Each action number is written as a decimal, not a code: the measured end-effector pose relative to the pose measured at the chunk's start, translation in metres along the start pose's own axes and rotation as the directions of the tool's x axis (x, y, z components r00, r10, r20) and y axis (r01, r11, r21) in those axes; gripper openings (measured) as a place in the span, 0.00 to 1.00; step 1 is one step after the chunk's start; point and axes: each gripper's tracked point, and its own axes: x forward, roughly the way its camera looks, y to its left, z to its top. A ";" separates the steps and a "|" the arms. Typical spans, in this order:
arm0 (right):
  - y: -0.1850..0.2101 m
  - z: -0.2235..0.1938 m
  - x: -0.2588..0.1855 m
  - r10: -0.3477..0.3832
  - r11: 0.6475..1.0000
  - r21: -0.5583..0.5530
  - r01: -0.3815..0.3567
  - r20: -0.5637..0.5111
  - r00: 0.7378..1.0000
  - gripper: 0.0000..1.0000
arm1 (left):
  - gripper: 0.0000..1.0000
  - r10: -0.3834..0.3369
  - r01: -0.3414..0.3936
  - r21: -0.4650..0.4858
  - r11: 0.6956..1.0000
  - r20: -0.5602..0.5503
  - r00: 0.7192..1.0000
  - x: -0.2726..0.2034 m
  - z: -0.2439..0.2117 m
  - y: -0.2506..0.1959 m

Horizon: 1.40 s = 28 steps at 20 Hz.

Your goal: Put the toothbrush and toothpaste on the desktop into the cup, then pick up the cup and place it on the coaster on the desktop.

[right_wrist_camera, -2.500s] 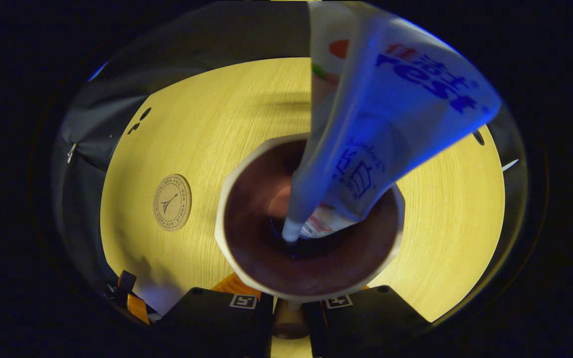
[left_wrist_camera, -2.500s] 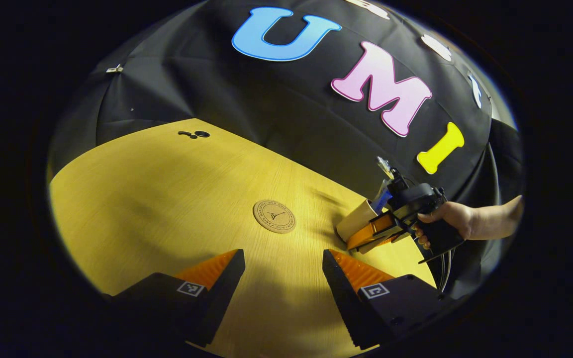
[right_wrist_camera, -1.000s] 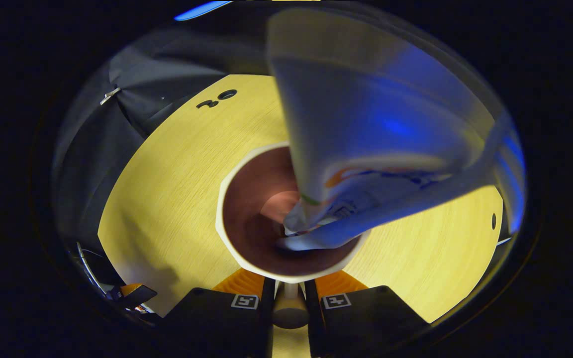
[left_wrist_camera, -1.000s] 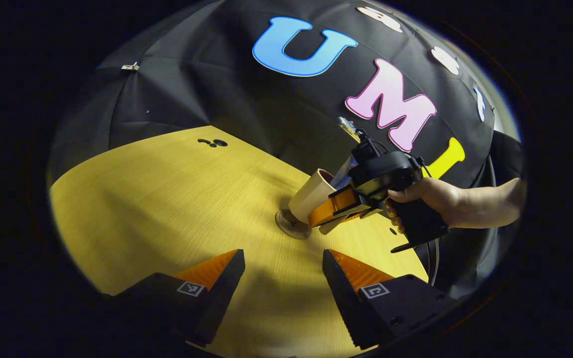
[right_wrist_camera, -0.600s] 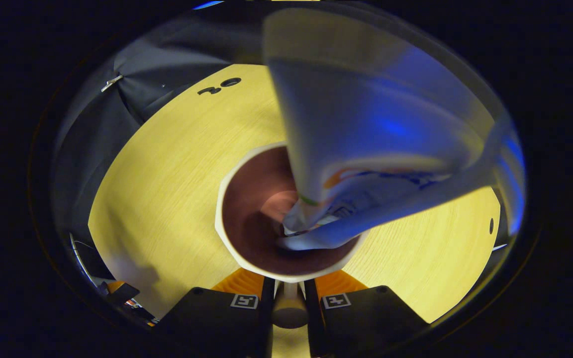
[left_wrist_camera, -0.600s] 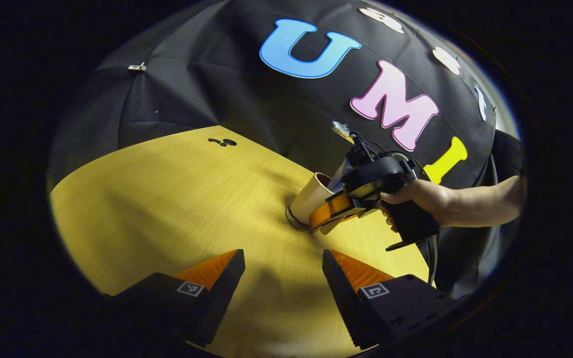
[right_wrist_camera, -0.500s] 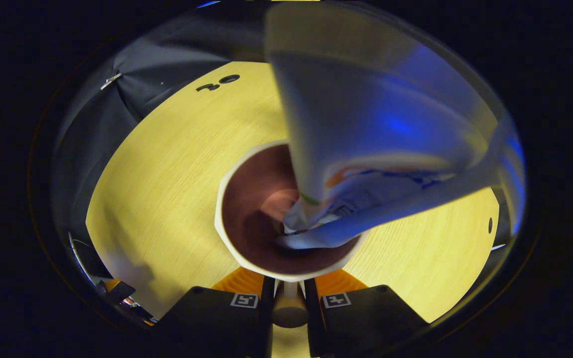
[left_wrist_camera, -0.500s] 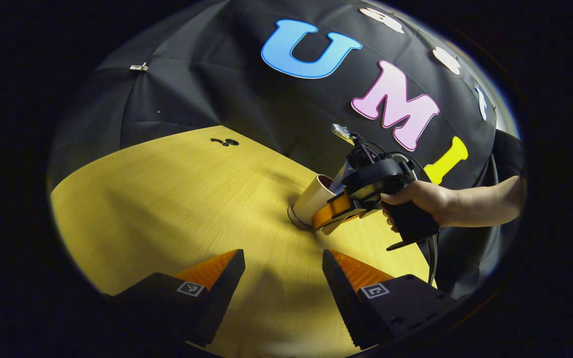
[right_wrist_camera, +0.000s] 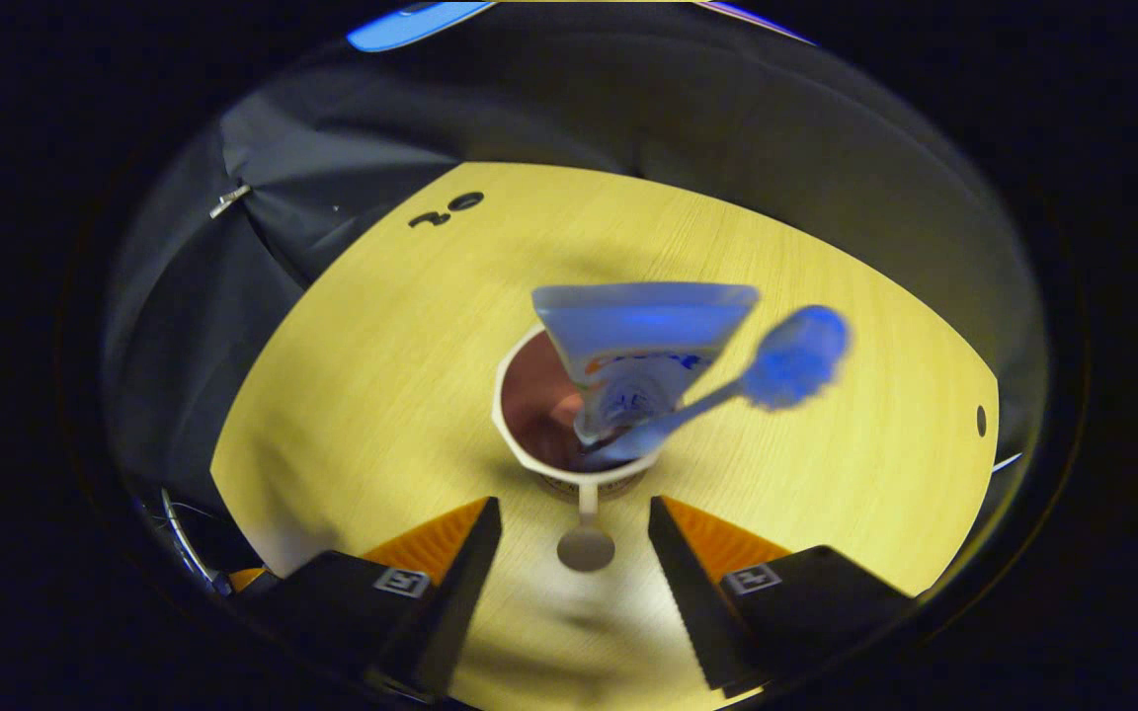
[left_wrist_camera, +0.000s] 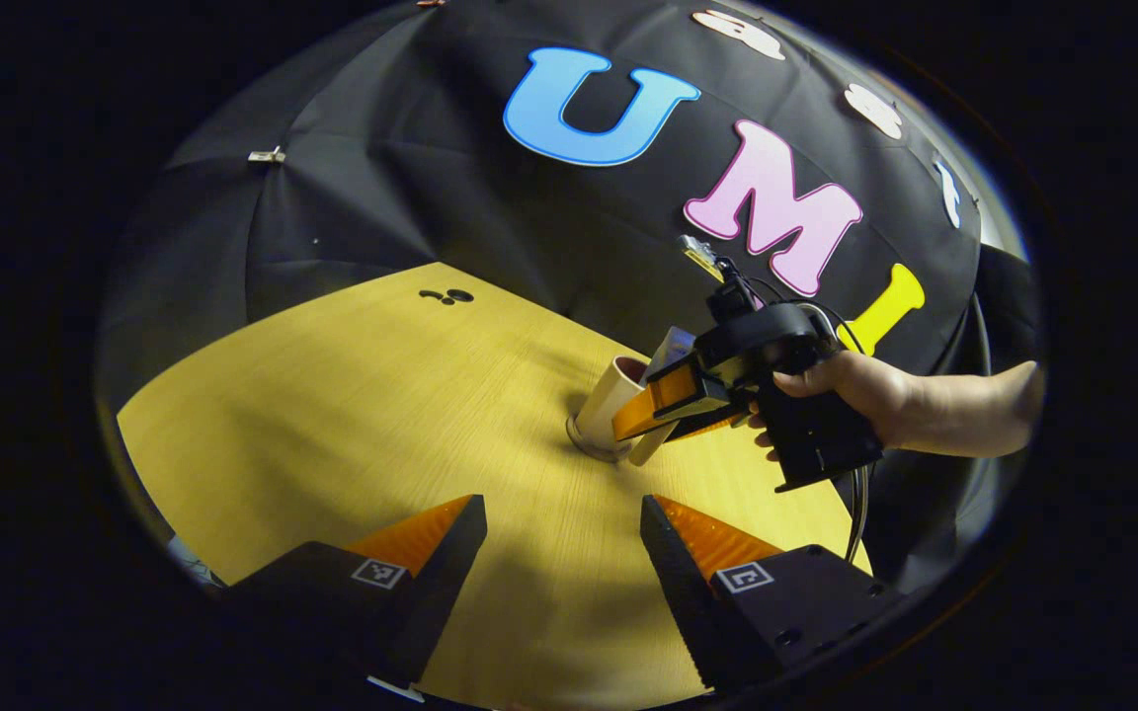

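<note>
The beige cup (left_wrist_camera: 607, 397) stands upright on the cork coaster (left_wrist_camera: 589, 449), of which a thin edge shows under its base. Looking down from the right gripper view, the cup (right_wrist_camera: 529, 449) holds the toothpaste tube (right_wrist_camera: 643, 341) and the blue toothbrush (right_wrist_camera: 794, 357), both leaning out over the rim. Its handle (right_wrist_camera: 586, 541) points at my right gripper (right_wrist_camera: 574, 518), which is open with a finger on either side of the handle and touching nothing. A hand (left_wrist_camera: 860, 390) holds that right gripper (left_wrist_camera: 643, 420) just right of the cup. My left gripper (left_wrist_camera: 559, 513) is open and empty over the near table.
The yellow wooden table (left_wrist_camera: 332, 395) stretches wide to the left of the cup. Small dark holes (left_wrist_camera: 446, 295) mark its far edge, and another hole (right_wrist_camera: 982, 420) sits at the right. The black cloth wall closes off the back.
My right gripper carried the cup leftward onto the coaster, then opened and drew back, leaving the cup standing. The left gripper stayed open, shifting only slightly.
</note>
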 end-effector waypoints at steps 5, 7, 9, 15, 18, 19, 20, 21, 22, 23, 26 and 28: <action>0.012 0.015 -0.076 0.059 0.990 0.115 -0.079 0.161 0.985 1.00 | 0.98 0.000 -0.007 0.068 0.998 0.103 0.995 -0.033 0.046 -0.028; 0.011 0.019 -0.114 0.055 0.986 0.139 -0.089 0.234 0.971 0.98 | 0.98 -0.022 0.007 0.104 0.995 0.147 0.989 -0.055 0.064 -0.039; 0.009 0.023 -0.153 0.041 0.979 0.178 -0.099 0.304 0.952 0.98 | 0.98 -0.033 0.009 0.142 0.990 0.171 0.985 -0.070 0.083 -0.055; -0.011 0.032 -0.269 -0.107 0.986 0.167 0.018 0.541 0.834 0.98 | 0.98 -0.079 0.018 0.228 0.973 0.265 0.961 -0.102 0.144 -0.086; -0.007 0.030 -0.341 -0.170 0.981 0.184 0.059 0.674 0.719 0.98 | 0.98 -0.103 0.019 0.281 0.959 0.285 0.953 -0.117 0.166 -0.092; -0.009 0.028 -0.361 -0.197 0.977 0.197 0.077 0.715 0.671 0.98 | 0.98 -0.107 0.017 0.299 0.954 0.290 0.951 -0.122 0.172 -0.093; -0.010 0.023 -0.379 -0.221 0.973 0.208 0.095 0.747 0.626 0.98 | 0.98 -0.117 0.020 0.310 0.951 0.298 0.947 -0.127 0.179 -0.095; -0.008 0.016 -0.395 -0.235 0.971 0.214 0.107 0.776 0.585 0.98 | 0.98 -0.135 0.036 0.309 0.950 0.305 0.943 -0.135 0.182 -0.098; -0.001 0.009 -0.409 -0.244 0.970 0.216 0.116 0.804 0.543 0.98 | 0.98 -0.147 0.046 0.303 0.952 0.320 0.936 -0.143 0.186 -0.099; 0.004 0.001 -0.420 -0.250 0.968 0.214 0.128 0.828 0.502 0.98 | 0.98 -0.140 0.038 0.293 0.955 0.336 0.932 -0.148 0.187 -0.094; 0.015 -0.031 -0.438 -0.292 0.955 0.237 0.179 0.860 0.418 0.98 | 0.97 -0.118 0.001 0.303 0.953 0.369 0.922 -0.167 0.183 -0.079; 0.027 -0.055 -0.436 -0.312 0.948 0.254 0.192 0.860 0.403 0.97 | 0.97 -0.105 -0.022 0.322 0.946 0.371 0.923 -0.177 0.176 -0.067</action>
